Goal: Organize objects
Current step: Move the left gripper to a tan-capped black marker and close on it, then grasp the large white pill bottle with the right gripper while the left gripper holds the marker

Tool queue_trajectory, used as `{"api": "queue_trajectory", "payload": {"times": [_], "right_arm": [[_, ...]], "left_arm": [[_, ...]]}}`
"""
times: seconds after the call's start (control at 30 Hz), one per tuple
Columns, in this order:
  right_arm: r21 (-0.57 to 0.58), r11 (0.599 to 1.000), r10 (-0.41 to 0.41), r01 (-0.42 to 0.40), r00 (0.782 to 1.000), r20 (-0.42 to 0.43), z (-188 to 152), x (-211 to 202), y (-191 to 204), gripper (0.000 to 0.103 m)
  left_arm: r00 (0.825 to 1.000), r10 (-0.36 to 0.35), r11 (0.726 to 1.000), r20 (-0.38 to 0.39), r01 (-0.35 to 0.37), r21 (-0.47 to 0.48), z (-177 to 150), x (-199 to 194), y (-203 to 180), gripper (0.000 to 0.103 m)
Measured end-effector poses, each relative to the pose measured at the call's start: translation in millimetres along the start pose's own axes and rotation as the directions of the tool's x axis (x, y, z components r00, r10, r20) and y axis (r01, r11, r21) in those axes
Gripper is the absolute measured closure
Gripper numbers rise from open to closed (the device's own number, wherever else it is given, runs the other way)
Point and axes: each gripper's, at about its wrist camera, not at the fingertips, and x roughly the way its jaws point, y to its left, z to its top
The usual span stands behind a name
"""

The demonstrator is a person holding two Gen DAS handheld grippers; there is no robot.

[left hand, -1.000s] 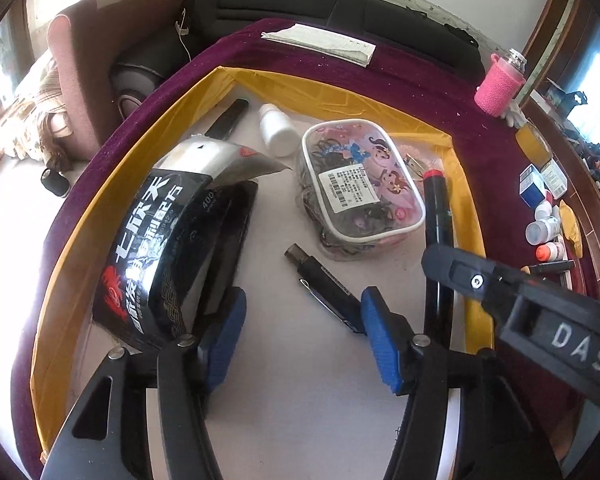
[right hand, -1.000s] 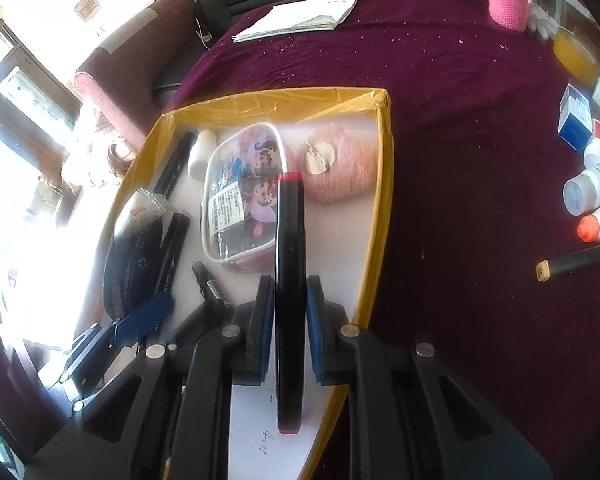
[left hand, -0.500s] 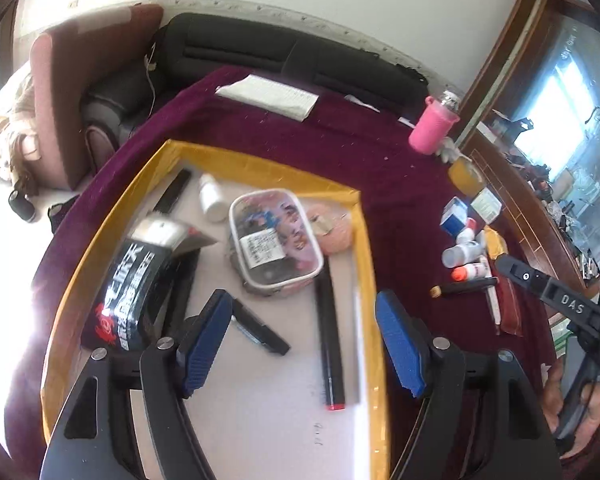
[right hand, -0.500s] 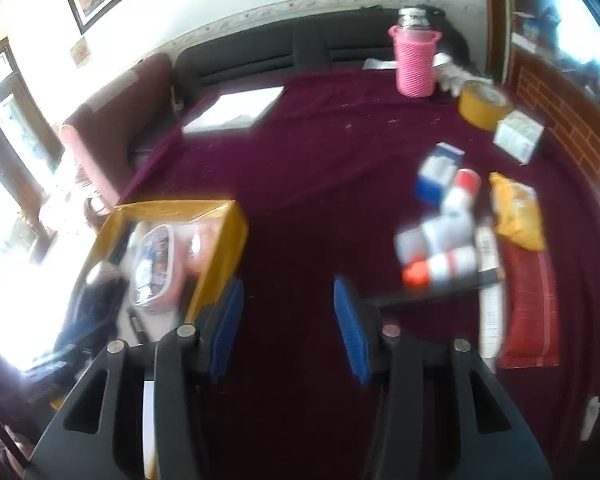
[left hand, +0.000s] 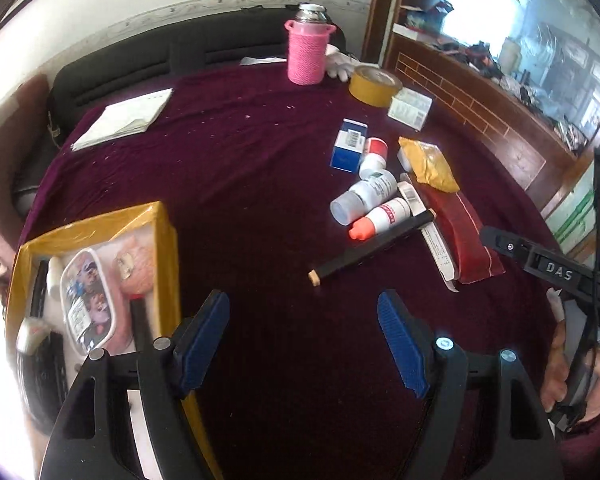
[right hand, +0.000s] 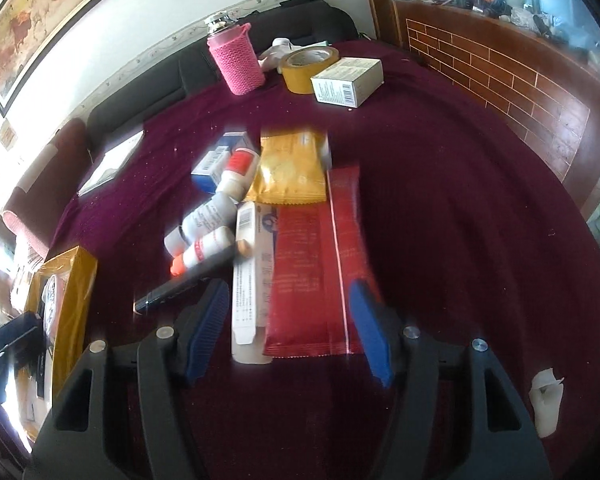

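Observation:
A yellow-walled tray (left hand: 168, 240) at the left holds a cartoon pouch (left hand: 86, 292), a black marker (left hand: 140, 320) and other items. To its right on the purple cloth lies a loose pile: a black pen (left hand: 372, 246), an orange-capped bottle (left hand: 384, 218), a white bottle (left hand: 364, 196), a blue box (left hand: 350, 148), a yellow packet (left hand: 428, 164) and a red packet (left hand: 460, 232). My left gripper (left hand: 300, 304) hangs open over bare cloth just short of the pen. My right gripper (right hand: 288, 292), its jaws opening and empty, hovers over the red packet (right hand: 312, 264) and a long white box (right hand: 252, 276).
At the table's far side stand a pink-sleeved flask (left hand: 305, 52), a tape roll (left hand: 374, 84), a white carton (left hand: 410, 106) and folded papers (left hand: 124, 118). A dark sofa runs behind the table and a wooden counter to the right. A person's hand (left hand: 560, 368) shows at the right edge.
Both grippers swung right, away from the tray and over to the loose pile. The right gripper let go of the black marker in the tray and opened. The left jaws widened.

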Motion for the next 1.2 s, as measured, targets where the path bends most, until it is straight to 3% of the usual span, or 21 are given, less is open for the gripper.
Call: {"api": "queue_trajectory", "payload": {"times": [0.2, 0.3, 0.37, 0.4, 0.47, 0.5, 0.53, 0.67, 0.93, 1.07, 1.13, 1.2], "right_arm": [[0.024, 0.999, 0.021, -0.021, 1.000, 0.000, -1.3, -1.0, -18.7, 0.042], [0.035, 0.999, 0.032, -0.032, 0.999, -0.003, -3.1, -1.8, -24.8, 0.042], [0.033, 0.999, 0.031, -0.030, 0.999, -0.008, -4.3, -1.7, -27.4, 0.042], [0.032, 0.999, 0.029, -0.029, 1.000, -0.010, -4.4, -1.2, -28.4, 0.042], [0.028, 0.999, 0.026, -0.026, 1.000, -0.006, -5.1, -3.1, -29.5, 0.042], [0.026, 0.999, 0.025, -0.024, 1.000, -0.003, -5.1, -3.7, -29.6, 0.042], [0.024, 0.999, 0.022, -0.022, 1.000, -0.002, -5.4, -4.4, -29.4, 0.042], [0.015, 1.000, 0.014, -0.014, 1.000, -0.006, -5.8, -3.9, -27.1, 0.042], [-0.003, 1.000, 0.007, -0.007, 0.999, -0.036, -10.9, 0.9, -24.9, 0.042], [0.005, 1.000, 0.021, -0.021, 0.999, -0.049, -10.4, 1.8, -22.0, 0.042], [-0.007, 1.000, 0.020, -0.021, 0.999, -0.044, -10.4, -0.8, -18.3, 0.042], [-0.024, 1.000, 0.009, -0.010, 0.999, -0.038, -9.0, -3.6, -15.1, 0.042]], "left_arm": [[0.996, 0.080, 0.976, -0.024, -0.074, 0.207, 22.0, 58.7, -47.3, 0.032], [0.985, 0.173, 0.933, 0.008, -0.167, 0.319, 24.3, 84.0, -74.1, 0.032], [0.983, 0.182, 0.927, -0.024, -0.163, 0.338, 22.3, 99.2, -80.7, 0.031], [0.985, 0.173, 0.935, 0.016, -0.169, 0.312, 21.6, 96.6, -80.6, 0.032], [0.989, 0.145, 0.955, -0.013, -0.136, 0.263, 21.3, 97.0, -77.0, 0.034], [0.992, 0.122, 0.968, -0.035, -0.111, 0.225, 20.7, 95.9, -72.6, 0.046], [0.996, 0.076, 0.979, -0.053, -0.064, 0.192, 19.5, 93.4, -69.2, 0.067], [0.996, 0.081, 0.975, -0.049, -0.069, 0.209, 4.2, 77.8, -71.6, 0.090], [0.994, -0.035, 0.995, -0.106, 0.044, 0.085, -27.4, 54.2, -56.6, 0.090], [0.994, 0.006, 0.992, -0.112, 0.009, 0.126, -16.0, 65.8, -70.4, 0.086], [0.995, 0.012, 0.991, -0.102, 0.002, 0.136, -10.6, 70.3, -76.6, 0.076], [0.996, -0.006, 0.993, -0.086, 0.016, 0.115, -6.9, 75.1, -76.8, 0.074]]}}
